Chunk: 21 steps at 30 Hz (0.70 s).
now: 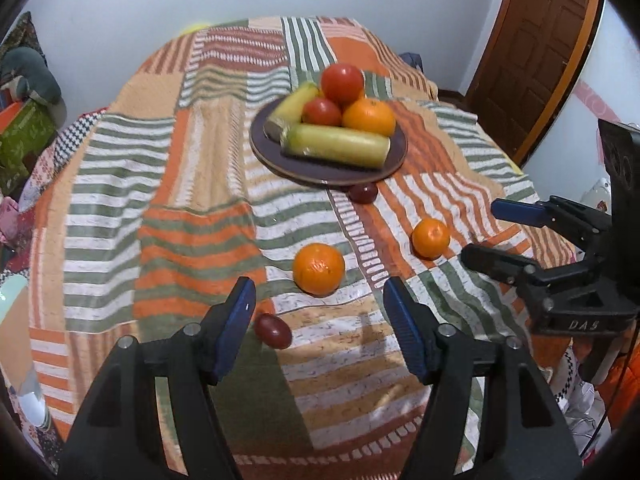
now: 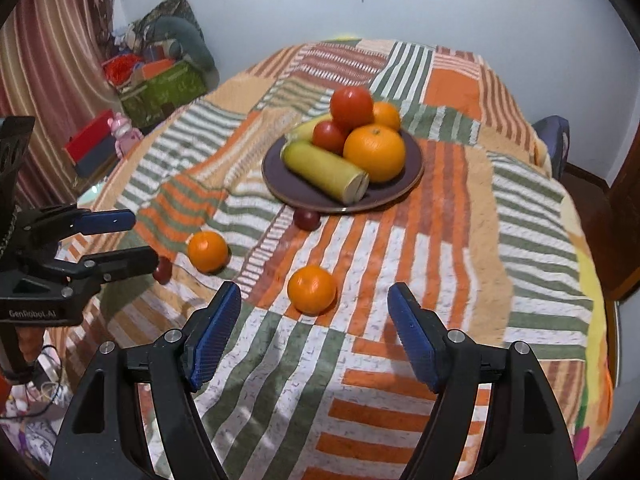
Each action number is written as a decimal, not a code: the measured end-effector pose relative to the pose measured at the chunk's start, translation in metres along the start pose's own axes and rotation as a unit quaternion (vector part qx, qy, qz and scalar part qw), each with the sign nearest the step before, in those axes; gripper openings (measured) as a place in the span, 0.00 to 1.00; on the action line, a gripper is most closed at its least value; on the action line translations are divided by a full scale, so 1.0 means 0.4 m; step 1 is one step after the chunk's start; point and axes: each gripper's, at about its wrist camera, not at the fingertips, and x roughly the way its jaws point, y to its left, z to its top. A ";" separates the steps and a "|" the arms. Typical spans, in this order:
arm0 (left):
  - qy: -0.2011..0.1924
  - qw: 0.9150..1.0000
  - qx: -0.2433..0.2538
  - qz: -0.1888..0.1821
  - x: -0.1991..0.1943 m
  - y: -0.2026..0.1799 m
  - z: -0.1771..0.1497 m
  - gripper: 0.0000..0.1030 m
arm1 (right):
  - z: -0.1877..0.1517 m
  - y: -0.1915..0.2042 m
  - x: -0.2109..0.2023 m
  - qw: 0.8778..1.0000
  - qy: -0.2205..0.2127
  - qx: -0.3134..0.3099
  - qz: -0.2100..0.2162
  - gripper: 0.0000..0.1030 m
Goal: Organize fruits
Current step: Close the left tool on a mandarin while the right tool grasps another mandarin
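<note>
**Two oranges and two small dark fruits left to plate**

The loose fruit lies on the striped cloth near you: one orange [image 1: 318, 268] straight ahead of the left gripper [image 1: 320, 308], a second orange [image 2: 311, 289] straight ahead of the right gripper [image 2: 314, 312], a small dark red fruit [image 1: 273, 330] just beside the left gripper's left finger, and another dark one [image 1: 363, 193] touching the near rim of the plate [image 1: 304, 170]. The plate, farther back on the table [image 2: 520, 220], is already heaped with tomatoes, oranges and two long yellow-green pieces.

Take each orange across its widest part, squarely between the pads, so that it cannot roll off the rumpled cloth. Set it down on the bare near-left part of the plate, not on the pile, which I judge would topple.

Both grippers hover low over the near edge, pointing towards the plate, fingers spread wide and holding nothing. The left stands left of the right, well apart.
</note>
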 end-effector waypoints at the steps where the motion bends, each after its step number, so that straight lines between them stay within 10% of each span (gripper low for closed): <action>1: 0.004 1.000 0.000 0.000 0.014 -0.001 0.000 0.64 | -0.002 0.000 0.010 1.000 0.005 0.000 0.002 0.70; 21: 0.024 1.000 -0.004 -0.002 0.127 0.009 0.023 0.36 | 0.003 -0.013 0.102 0.999 0.043 0.000 0.029 0.32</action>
